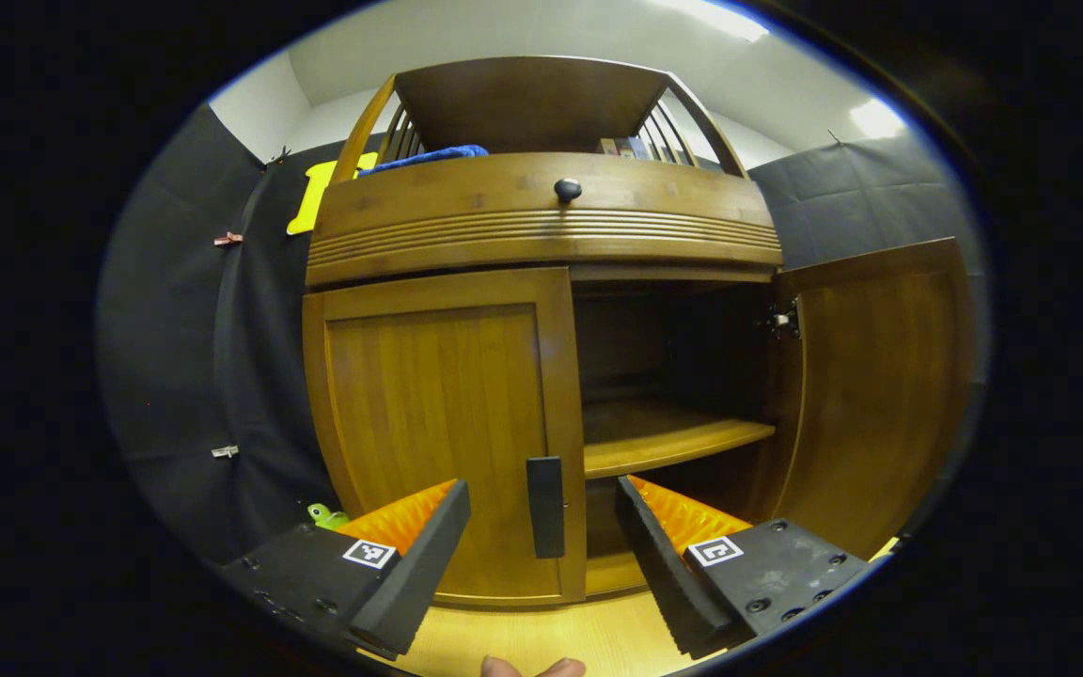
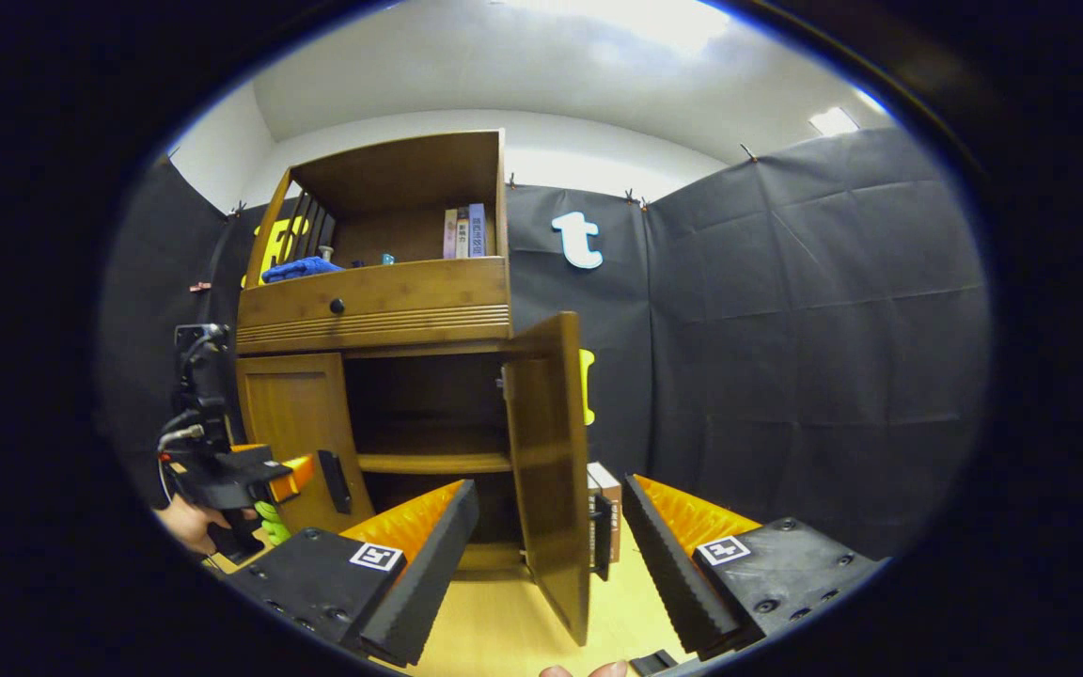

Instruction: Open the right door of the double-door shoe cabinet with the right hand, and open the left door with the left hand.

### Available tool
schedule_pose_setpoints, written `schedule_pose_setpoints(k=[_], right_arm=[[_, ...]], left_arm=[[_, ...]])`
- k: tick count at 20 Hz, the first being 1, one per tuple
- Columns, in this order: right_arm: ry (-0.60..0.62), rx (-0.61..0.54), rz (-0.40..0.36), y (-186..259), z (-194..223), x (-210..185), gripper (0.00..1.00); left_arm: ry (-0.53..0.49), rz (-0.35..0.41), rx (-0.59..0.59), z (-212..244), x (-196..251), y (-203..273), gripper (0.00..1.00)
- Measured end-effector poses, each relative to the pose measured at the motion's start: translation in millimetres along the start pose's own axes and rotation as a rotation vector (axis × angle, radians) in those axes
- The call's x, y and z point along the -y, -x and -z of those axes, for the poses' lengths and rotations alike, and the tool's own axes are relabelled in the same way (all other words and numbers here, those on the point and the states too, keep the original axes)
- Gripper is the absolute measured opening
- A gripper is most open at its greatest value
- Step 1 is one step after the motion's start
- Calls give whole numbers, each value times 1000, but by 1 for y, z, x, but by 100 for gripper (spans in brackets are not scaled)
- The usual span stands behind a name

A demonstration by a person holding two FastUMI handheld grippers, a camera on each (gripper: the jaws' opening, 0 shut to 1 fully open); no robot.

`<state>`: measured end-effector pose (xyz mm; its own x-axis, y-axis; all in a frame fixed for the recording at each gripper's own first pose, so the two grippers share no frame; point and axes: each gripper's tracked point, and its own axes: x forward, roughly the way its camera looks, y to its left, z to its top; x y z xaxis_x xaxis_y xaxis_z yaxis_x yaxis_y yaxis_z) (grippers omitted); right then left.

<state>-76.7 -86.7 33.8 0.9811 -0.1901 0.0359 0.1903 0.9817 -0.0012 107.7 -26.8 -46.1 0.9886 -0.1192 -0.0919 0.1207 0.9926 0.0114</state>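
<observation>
I take the left door [image 1: 438,432] as my landmark: it sits shut against the cabinet [image 1: 541,221] front, with its handle [image 1: 545,506] mounted upright at the door's inner edge. The left claw [image 1: 541,545] is spread wide with nothing in it, lined up so the handle falls between its two fingers but short of contact. The right door [image 2: 551,470], on the far side of the opening from the left door, stands swung well out. The right claw [image 2: 549,555] is also wide and empty, just in front of that door's free edge.

Risks, in my judgement:
- The handle is a slim, smooth, dark bar. If I close too early the fingers can meet on air or pinch only its face and slip off.
- Pulling straight back instead of along the hinge arc may twist the claw off the handle.
- The right claw near the open door's edge can knock it.

Materials: the cabinet is glossy, warm-toned wood with framed flat door panels, a ribbed drawer front with a round knob [image 1: 568,189], and an inner shelf [image 1: 673,437]. The claw fingers carry ridged pads.
</observation>
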Motion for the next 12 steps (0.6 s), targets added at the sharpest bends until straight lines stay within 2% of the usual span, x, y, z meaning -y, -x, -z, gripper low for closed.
schedule_pose_setpoints(k=[2, 4, 5, 6, 9, 10, 11, 12], right_arm=[[-3, -25, -10, 1, 8, -18, 100], [-4, -52, -14, 0, 12, -31, 98], [-6, -60, -13, -2, 12, -36, 92], [-9, -65, -10, -2, 12, -40, 98], [-17, -71, 3, 3, 10, -47, 98], [-19, -71, -1, 5, 9, -51, 92], [-17, -72, 0, 7, 9, -52, 98], [-10, -74, 5, 9, 9, -52, 98]], left_arm=[[19, -2, -14, 13, -6, -8, 97], [37, 15, -33, 24, -5, -22, 95], [44, 26, -49, 30, -2, -29, 94], [44, 34, -61, 34, 1, -36, 89], [36, 37, -91, 46, 10, -61, 79], [45, 32, -104, 49, 12, -66, 74], [53, 25, -109, 51, 13, -71, 70], [57, 17, -113, 53, 11, -78, 66]])
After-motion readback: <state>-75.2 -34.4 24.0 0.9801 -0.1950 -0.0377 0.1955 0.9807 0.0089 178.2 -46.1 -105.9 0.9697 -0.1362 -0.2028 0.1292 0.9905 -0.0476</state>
